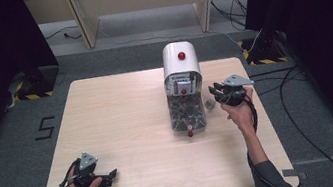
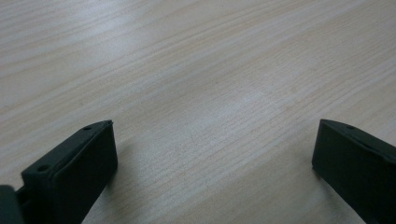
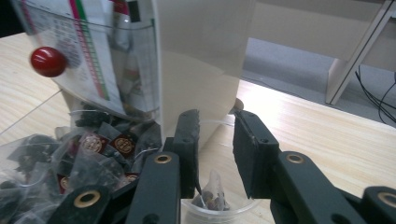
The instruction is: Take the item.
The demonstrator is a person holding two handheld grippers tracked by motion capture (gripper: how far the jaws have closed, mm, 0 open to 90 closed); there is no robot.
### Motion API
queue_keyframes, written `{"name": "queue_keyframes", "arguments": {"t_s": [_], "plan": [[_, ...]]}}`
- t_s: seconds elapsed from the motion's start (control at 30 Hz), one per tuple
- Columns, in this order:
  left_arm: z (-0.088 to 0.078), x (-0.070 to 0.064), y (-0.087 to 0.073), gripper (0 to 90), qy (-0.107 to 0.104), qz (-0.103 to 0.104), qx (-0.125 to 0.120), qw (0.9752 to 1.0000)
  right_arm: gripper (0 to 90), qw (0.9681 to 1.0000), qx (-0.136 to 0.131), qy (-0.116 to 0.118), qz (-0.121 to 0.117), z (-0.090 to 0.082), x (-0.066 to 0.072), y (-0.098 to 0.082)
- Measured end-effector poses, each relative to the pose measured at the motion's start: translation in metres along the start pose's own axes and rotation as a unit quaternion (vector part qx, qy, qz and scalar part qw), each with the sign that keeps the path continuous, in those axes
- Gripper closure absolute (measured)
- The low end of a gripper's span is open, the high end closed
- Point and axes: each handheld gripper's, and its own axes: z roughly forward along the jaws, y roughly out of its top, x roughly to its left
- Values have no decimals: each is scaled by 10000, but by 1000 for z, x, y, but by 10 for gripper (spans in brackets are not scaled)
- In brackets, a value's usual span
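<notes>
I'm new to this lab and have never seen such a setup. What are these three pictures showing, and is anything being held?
A person sits at a wooden table, holding a hand-operated claw in each hand. The high view looks down from above. The other two come from cameras riding on each claw.

The left claw rests low near the table edge, jaws wide open over bare wood, holding nothing.

On the table stands a white dispenser with red knobs and a clear front bin full of tea bags.

The right claw is beside the dispenser, above a small clear cup. A tea bag sits in the cup below the slightly parted jaws, apparently not gripped.
</notes>
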Motion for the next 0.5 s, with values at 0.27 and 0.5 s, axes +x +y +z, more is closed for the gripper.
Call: {"name": "queue_keyframes", "arguments": {"t_s": [0.27, 0.5], "plan": [[0, 0, 0, 0, -1, 4, -2, 10000, 710, 10000, -32, 85, 27, -5, 3, -4], [0, 0, 0, 0, 0, -1, -2, 10000, 711, 9999, -53, 107, 48, -7, 5, -8]]}}
